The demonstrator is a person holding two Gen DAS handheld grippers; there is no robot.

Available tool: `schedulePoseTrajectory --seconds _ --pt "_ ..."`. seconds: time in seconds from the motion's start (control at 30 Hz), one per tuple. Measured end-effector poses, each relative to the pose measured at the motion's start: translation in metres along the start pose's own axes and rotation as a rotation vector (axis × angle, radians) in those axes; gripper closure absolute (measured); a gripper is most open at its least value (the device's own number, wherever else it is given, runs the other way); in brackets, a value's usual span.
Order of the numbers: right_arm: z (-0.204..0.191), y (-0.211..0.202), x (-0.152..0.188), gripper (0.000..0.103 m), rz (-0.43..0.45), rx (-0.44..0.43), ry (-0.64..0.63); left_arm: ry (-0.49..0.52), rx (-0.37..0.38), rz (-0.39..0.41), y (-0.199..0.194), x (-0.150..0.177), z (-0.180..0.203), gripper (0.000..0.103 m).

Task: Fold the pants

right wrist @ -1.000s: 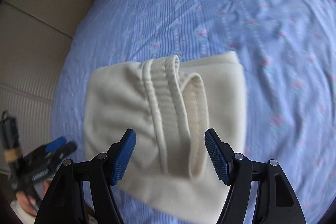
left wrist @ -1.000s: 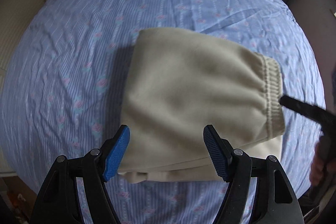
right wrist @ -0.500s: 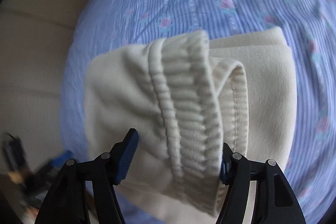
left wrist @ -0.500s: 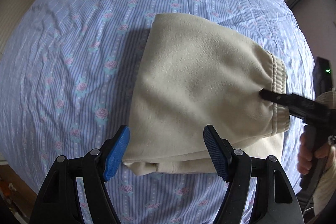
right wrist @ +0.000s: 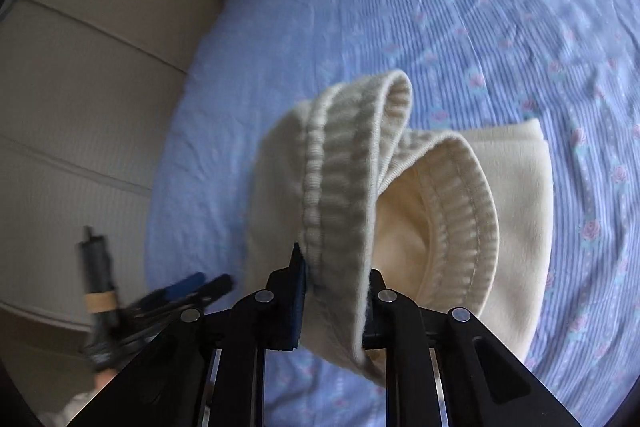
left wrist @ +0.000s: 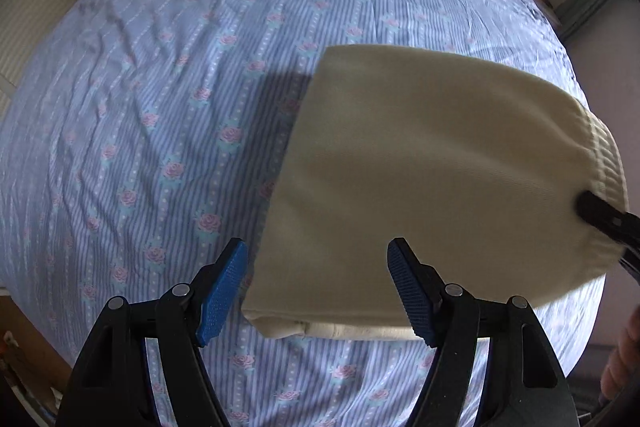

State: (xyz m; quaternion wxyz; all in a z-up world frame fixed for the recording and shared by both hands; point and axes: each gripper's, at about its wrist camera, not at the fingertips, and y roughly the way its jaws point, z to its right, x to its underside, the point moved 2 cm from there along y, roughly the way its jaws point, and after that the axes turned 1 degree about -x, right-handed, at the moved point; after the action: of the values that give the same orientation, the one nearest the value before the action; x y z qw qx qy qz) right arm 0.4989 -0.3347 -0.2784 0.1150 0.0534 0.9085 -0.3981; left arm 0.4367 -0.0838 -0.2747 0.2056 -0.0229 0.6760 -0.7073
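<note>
Left wrist view: we find the left gripper (left wrist: pixel 318 285) with its blue fingers (left wrist: pixel 222 293) spread wide, gripping nothing, poised over the near edge of the cream pants (left wrist: pixel 432 183). The pants lie folded on the blue floral bedsheet (left wrist: pixel 180 99), right of centre. At far right the right gripper (left wrist: pixel 592 213) meets the ribbed waistband (left wrist: pixel 610 163).

Right wrist view: we find the right gripper pinching the waistband (right wrist: pixel 340 203), which is raised off the sheet, fingers (right wrist: pixel 298 301) closed against it. The left gripper (right wrist: pixel 192 285) appears blurred at lower left.
</note>
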Motion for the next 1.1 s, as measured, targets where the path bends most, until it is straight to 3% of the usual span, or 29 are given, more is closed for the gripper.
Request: schedulePoseTrajectory --seconds 0.07,0.17,0.2,0.3,0.37,0.5,0.63,0.8,0.97,1.1 --pt "0.014 -0.013 -0.001 0.084 0.020 -0.006 0.035 0.010 0.000 0.010 -0.004 -0.002 0.004 0.031" --pt "0.048 -0.003 0.005 0.082 -0.031 0.092 0.060 0.045 -0.003 0.025 -0.008 -0.003 0.013 0.031" --pt "0.062 0.007 0.006 0.076 -0.071 0.131 0.072 0.053 -0.005 0.026 -0.008 -0.003 0.017 0.031" --pt "0.102 0.035 0.019 0.072 -0.177 0.225 0.113 0.066 -0.007 0.009 -0.003 -0.002 0.027 0.031" --pt "0.117 0.033 0.027 0.060 -0.163 0.229 0.181 0.086 -0.004 0.001 -0.002 0.001 0.033 0.031" --pt "0.118 0.020 0.038 0.045 -0.113 0.277 0.150 0.119 -0.013 -0.012 0.001 0.008 0.042 0.028" --pt "0.126 0.021 0.047 0.042 -0.130 0.335 0.107 0.098 -0.017 -0.033 0.006 0.013 0.039 0.028" --pt "0.124 0.024 0.046 0.033 -0.128 0.357 0.144 0.071 -0.026 -0.050 0.005 0.016 0.033 0.027" --pt "0.127 0.001 0.063 0.031 -0.141 0.410 0.183 0.062 -0.042 -0.037 0.000 0.022 0.023 0.022" --pt "0.115 -0.035 0.080 0.031 -0.069 0.377 0.204 0.067 -0.034 -0.029 -0.004 0.026 0.016 0.022"
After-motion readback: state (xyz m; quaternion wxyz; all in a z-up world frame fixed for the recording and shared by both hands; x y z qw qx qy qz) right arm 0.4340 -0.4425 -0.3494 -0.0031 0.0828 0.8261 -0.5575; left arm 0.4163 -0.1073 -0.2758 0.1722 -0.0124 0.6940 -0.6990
